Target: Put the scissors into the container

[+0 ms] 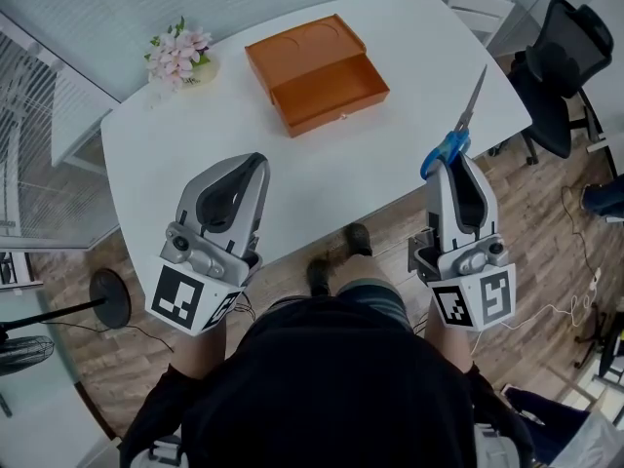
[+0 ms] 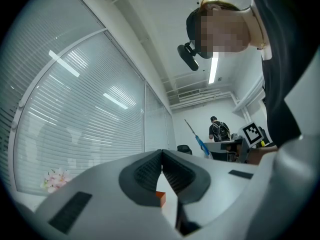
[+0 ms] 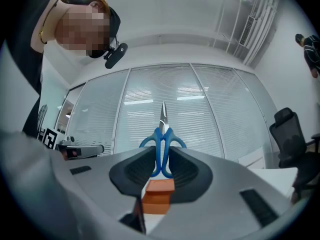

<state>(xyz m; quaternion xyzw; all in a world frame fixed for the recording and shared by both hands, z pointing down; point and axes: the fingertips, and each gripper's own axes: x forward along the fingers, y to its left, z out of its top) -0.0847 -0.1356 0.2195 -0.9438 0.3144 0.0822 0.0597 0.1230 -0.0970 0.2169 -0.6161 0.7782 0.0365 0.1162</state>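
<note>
The scissors [image 1: 468, 110] have blue handles and silver blades that point up and away from me. My right gripper [image 1: 447, 159] is shut on their handles over the table's near right edge. In the right gripper view the scissors [image 3: 162, 139] stand upright between the pads, with the orange container [image 3: 157, 196] low behind them. That container [image 1: 317, 71] is an orange box with its drawer pulled open, at the far middle of the white table [image 1: 292, 183]. My left gripper [image 1: 256, 164] hovers over the table's near left part, shut with nothing in it; its tips [image 2: 162, 154] meet.
A small pot of pink flowers [image 1: 180, 55] stands at the table's far left corner. A black office chair [image 1: 561, 76] is right of the table, a white chair [image 1: 483, 8] behind it. A round stand base [image 1: 109, 298] sits on the floor at left.
</note>
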